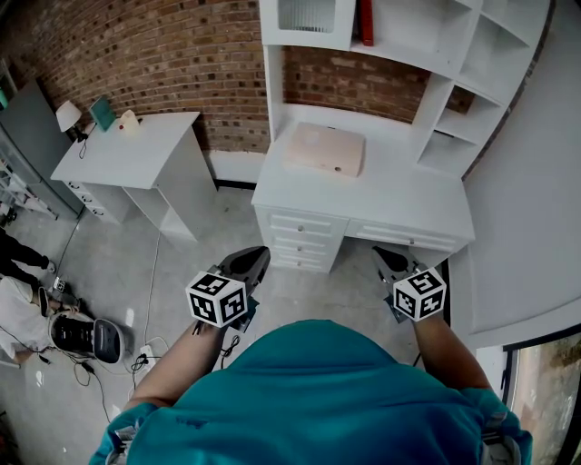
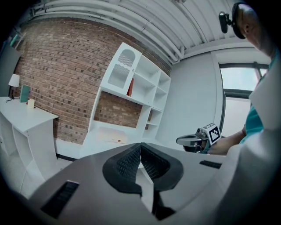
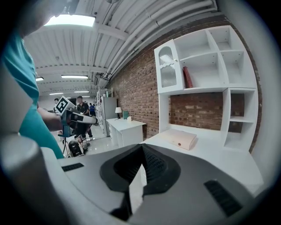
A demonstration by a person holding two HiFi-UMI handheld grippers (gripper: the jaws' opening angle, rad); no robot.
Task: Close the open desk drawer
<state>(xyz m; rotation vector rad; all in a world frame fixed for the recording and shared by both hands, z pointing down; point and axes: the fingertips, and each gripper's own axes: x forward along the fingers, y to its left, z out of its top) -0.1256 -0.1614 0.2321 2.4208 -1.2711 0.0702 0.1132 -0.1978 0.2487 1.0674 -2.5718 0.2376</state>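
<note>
The white desk (image 1: 363, 195) with a shelf hutch stands ahead of me. Under its top are a stack of three drawers (image 1: 301, 241) and a wide drawer (image 1: 404, 238); from here I cannot tell how far any of them stands out. My left gripper (image 1: 259, 256) (image 2: 140, 145) hovers in front of the drawer stack, shut and empty. My right gripper (image 1: 381, 256) (image 3: 142, 147) hovers before the wide drawer, likewise shut on nothing. Neither touches the desk. Each gripper view shows the other: right gripper (image 2: 192, 140), left gripper (image 3: 82, 117).
A pale pink box (image 1: 325, 150) lies on the desk top and a red book (image 1: 367, 23) stands in the hutch. A second white desk (image 1: 127, 150) with a lamp (image 1: 68, 113) is at the left. Cables and a small machine (image 1: 86, 336) lie on the floor beside a person.
</note>
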